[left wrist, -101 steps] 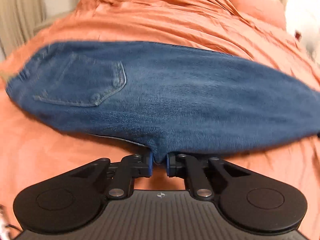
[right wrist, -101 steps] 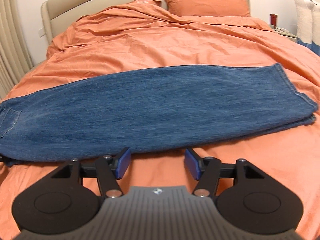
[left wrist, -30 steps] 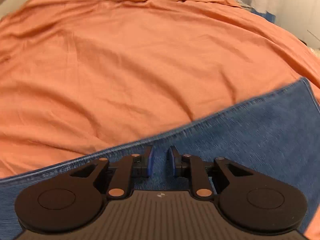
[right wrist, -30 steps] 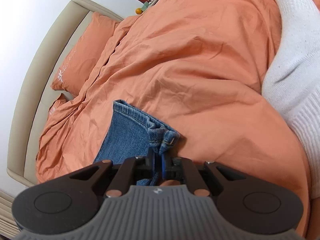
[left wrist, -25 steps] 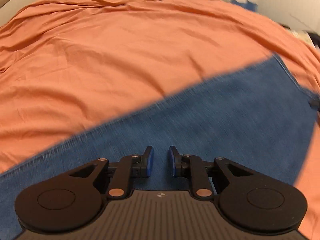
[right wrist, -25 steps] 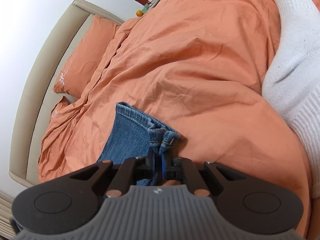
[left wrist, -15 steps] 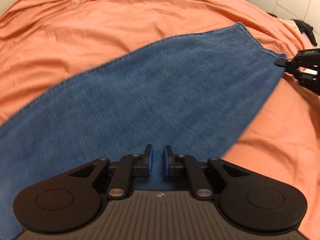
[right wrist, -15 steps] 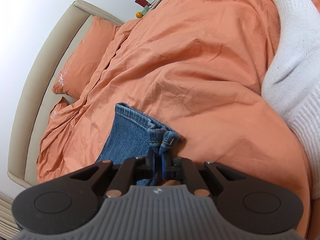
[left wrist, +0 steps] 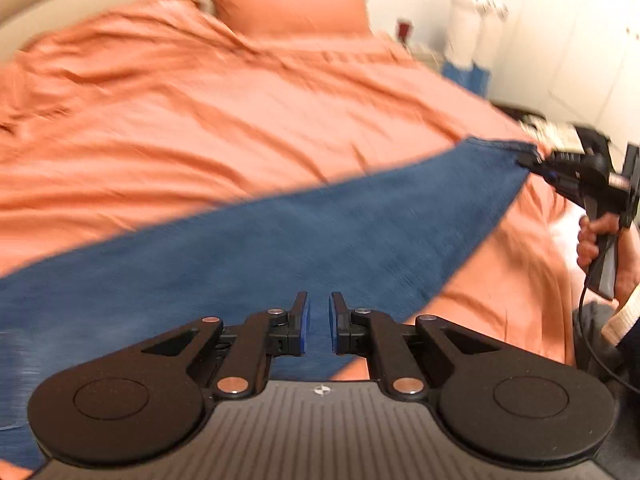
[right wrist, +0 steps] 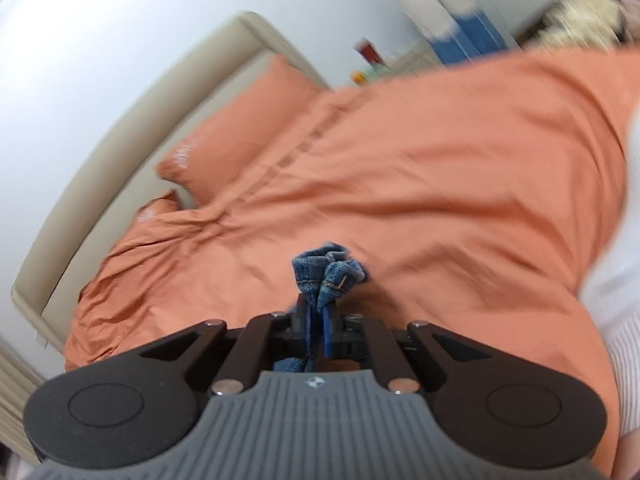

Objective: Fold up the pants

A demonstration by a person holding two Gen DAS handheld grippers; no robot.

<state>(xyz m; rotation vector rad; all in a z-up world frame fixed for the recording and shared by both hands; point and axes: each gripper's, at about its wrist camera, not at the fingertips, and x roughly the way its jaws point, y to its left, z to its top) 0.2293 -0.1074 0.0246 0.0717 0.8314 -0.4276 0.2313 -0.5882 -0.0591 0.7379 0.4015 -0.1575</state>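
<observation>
Though blurred, pillow (left wrist: 288, 4) print unreadable.

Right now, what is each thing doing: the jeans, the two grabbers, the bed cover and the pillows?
jeans: spread flat across the bed, hem end bunched and lifted.
right gripper: shut on the jeans' hem.
left gripper: empty, a small gap between the pads, above the jeans.
orange duvet: wrinkled, covering the bed.
pillows: lying flat by the headboard.
</observation>
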